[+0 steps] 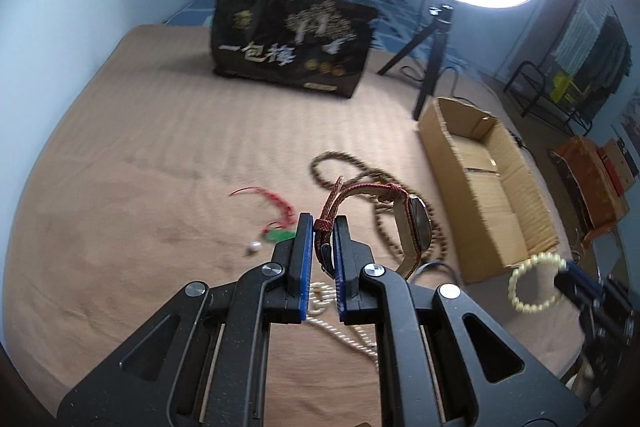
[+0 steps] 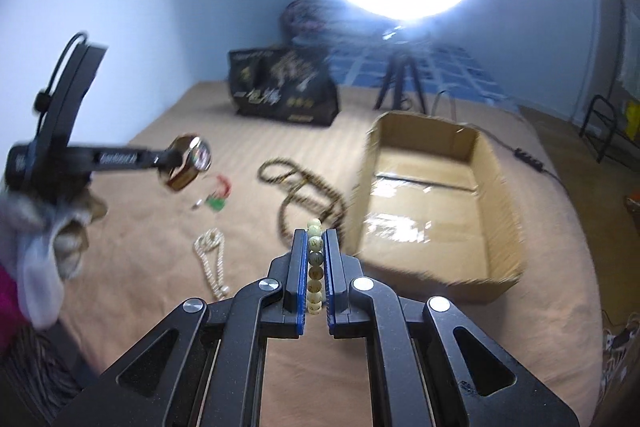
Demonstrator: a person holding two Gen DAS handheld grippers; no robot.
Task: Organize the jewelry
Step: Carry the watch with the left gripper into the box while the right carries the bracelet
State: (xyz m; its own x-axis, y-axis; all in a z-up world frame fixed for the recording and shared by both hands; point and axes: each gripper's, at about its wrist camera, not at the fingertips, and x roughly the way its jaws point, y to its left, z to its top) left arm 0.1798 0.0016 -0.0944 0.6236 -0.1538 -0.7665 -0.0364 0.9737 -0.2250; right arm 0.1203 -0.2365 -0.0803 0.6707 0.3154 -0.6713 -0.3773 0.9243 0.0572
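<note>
Your left tongs (image 1: 323, 227) clamp the watch (image 1: 414, 227) by its red strap, above the bed (image 1: 140, 147); its dial is edge-on. Your right tongs (image 2: 315, 239) pinch the bead bracelet (image 2: 315, 267), its far loop hidden; the cardboard box (image 2: 436, 163) lies just beyond, blurred.

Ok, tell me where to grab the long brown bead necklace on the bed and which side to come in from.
Take the brown bead necklace at its far loop, which lies alone on bare bedspread. Come straight down from above, jaws across the strand. Its near end runs close to the cardboard box wall, leaving little room. Both grippers are full: left gripper holds the watch, right gripper the pale bead bracelet.
</note>
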